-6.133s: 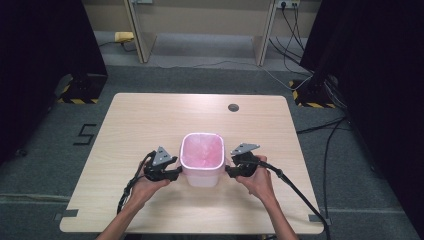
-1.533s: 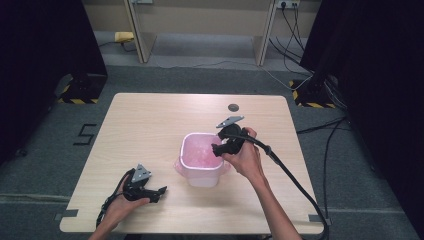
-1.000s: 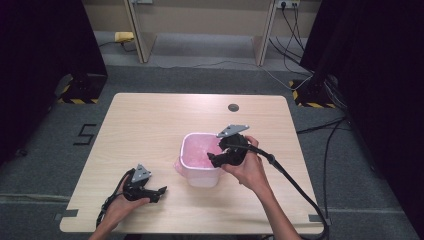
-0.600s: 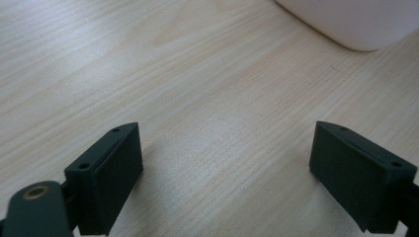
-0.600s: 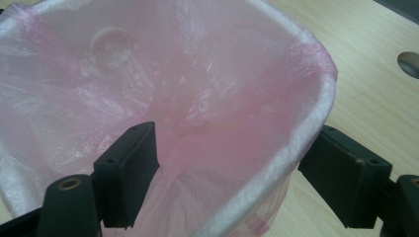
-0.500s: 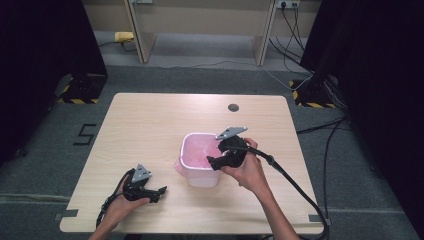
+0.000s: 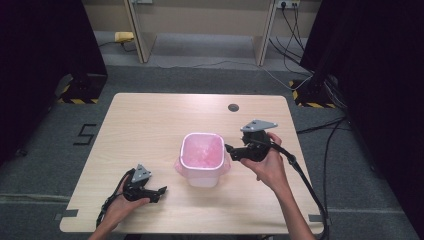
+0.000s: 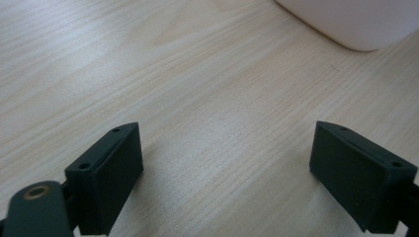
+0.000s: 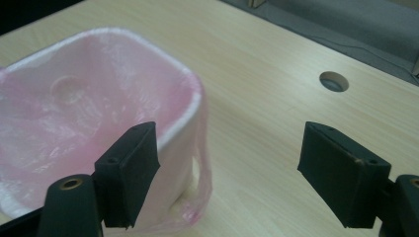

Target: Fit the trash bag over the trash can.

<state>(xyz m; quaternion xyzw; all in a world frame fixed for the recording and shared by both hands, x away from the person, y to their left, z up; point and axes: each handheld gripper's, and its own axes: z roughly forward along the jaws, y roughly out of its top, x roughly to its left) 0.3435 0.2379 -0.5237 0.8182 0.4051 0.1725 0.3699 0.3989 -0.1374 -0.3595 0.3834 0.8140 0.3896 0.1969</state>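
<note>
A small white bin (image 7: pixel 202 165) lined with a pink plastic bag (image 9: pixel 74 113) stands in the middle of the wooden table (image 7: pixel 150 125). My right gripper (image 7: pixel 229 150) hovers just right of the bin's rim, pointing left at it, open with nothing between its jaws. In the right gripper view the bin's near corner lies beside the left jaw, and the bag hangs over the rim. My left gripper (image 7: pixel 161 191) rests on the table at the front left, open and empty, pointing toward the bin's base (image 8: pixel 356 24).
A round cable hole (image 7: pixel 233 107) sits in the table near its far edge, also seen as the cable hole (image 9: pixel 333 81) in the right gripper view. Black cables trail from both grippers off the front and right edges. Bare wood lies on the left and far side.
My right gripper has drawn back to the right, from over the bin's opening to just outside its right rim. The left gripper has stayed where it was.
</note>
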